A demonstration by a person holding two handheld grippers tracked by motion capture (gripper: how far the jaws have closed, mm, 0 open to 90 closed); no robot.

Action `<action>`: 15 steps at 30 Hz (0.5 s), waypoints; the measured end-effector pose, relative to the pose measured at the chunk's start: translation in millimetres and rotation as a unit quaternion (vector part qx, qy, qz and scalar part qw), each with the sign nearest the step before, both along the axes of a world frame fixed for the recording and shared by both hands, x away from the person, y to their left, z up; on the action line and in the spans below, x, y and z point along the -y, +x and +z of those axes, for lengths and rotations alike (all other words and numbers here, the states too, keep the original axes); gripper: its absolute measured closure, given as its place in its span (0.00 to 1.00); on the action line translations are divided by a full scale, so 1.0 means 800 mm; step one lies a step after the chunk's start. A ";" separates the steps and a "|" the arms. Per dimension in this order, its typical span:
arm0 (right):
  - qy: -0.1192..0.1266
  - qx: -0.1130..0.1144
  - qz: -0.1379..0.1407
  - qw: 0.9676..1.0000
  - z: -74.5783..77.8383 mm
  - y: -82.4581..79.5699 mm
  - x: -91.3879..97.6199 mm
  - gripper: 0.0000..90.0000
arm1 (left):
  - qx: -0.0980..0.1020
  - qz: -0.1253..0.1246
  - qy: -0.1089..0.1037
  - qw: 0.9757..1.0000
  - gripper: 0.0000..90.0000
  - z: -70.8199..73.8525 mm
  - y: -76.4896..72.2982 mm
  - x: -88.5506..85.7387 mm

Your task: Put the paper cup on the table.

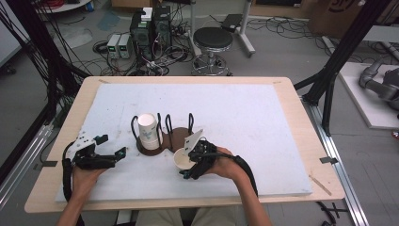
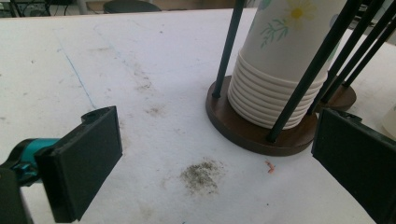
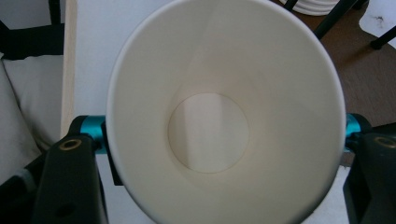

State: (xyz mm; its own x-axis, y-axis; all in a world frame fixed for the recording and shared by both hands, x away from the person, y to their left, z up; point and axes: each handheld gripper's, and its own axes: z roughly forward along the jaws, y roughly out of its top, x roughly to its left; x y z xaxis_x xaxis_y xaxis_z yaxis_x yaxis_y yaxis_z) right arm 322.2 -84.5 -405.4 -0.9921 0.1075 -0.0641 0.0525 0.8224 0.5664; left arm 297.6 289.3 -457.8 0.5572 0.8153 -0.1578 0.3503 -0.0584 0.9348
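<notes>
Two grippers work over the white mat (image 1: 244, 117) on the table (image 1: 291, 94), seen first from the high view: the right gripper (image 1: 187, 165) carries a single paper cup (image 1: 182, 159), mouth up, near the front edge of the mat and just in front of the brown cup holder (image 1: 162, 141), whose left bay holds a stack of cups (image 1: 148, 132) and whose right bay stands bare. The left gripper (image 1: 113, 153) rests toward the front-left corner, jaws spread, holding nothing. In the left gripper view, the jaws stand wide apart with the stack of cups (image 2: 280, 70) between the holder's black rods; a daisy print shows on the outer cup, and no lettering can be read. In the right gripper view, the jaws clamp the paper cup (image 3: 210, 135) by its sides, its interior plain and unmarked. Judged step: transferring one cup. The next move probably calls for setting it down upright before the jaws release.
</notes>
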 end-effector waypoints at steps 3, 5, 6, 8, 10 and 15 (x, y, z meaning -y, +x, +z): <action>-0.002 0.001 0.000 1.000 -0.001 0.000 -0.002 0.32 | 0.001 -0.001 0.000 1.000 0.02 0.000 0.000 0.000; -0.005 0.003 -0.003 1.000 -0.002 0.000 -0.003 0.32 | 0.001 -0.001 0.000 1.000 0.02 0.000 0.000 0.000; -0.004 0.002 -0.003 1.000 -0.003 0.001 -0.003 0.32 | 0.001 -0.001 0.000 1.000 0.02 0.000 0.000 0.000; -0.004 0.003 -0.003 1.000 -0.003 0.001 -0.004 0.32 | 0.000 -0.001 0.000 1.000 0.02 0.000 0.000 0.000; -0.004 0.003 -0.005 1.000 -0.004 0.000 -0.005 0.32 | 0.000 -0.001 0.001 1.000 0.02 0.000 0.000 -0.001; 0.000 0.001 -0.006 1.000 -0.005 0.001 -0.006 0.31 | 0.000 -0.001 0.000 1.000 0.02 0.000 0.000 0.000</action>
State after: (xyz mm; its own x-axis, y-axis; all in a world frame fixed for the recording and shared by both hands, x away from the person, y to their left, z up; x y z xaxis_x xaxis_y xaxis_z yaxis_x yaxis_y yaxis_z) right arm 322.9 -80.1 -409.5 -0.9906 0.1192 -0.0670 0.0605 0.8216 0.5668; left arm 297.7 289.7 -457.9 0.5583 0.8144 -0.1580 0.3507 -0.0590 0.9346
